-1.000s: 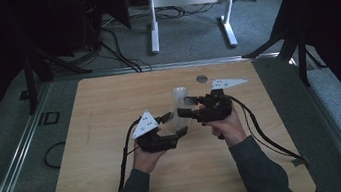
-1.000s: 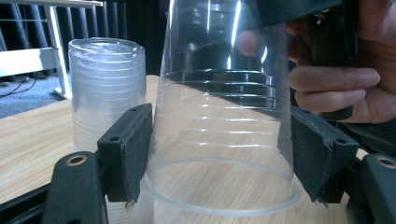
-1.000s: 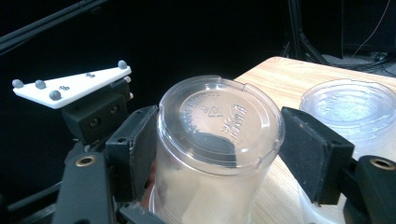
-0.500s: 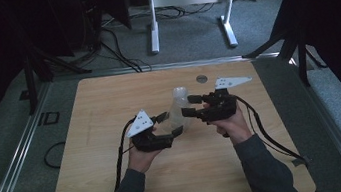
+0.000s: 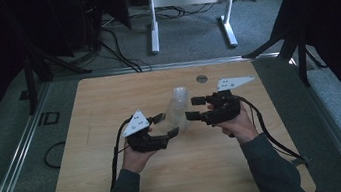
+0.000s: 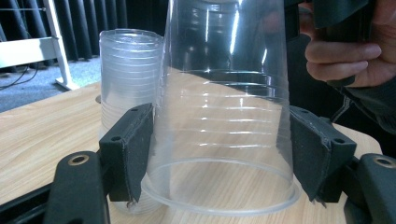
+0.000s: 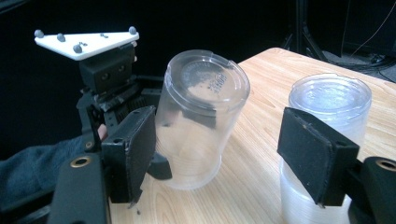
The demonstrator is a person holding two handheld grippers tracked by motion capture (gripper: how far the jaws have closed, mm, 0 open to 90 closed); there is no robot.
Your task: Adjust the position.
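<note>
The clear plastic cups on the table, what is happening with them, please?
A person works with a handheld gripper in each hand. The left gripper is shut on one upside-down clear cup, apart from the stack of cups on the wooden table. The right gripper has just been opening and holds nothing.

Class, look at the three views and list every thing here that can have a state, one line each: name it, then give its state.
Single clear plastic cup: upside down, tilted, rim off the table on one side.
Stack of clear plastic cups: upside down, nested, standing on the wooden table.
Left gripper: shut on the single cup near its rim.
Right gripper: open; its jaws have just been opening, with the single cup's base end between them, unpressed.
</note>
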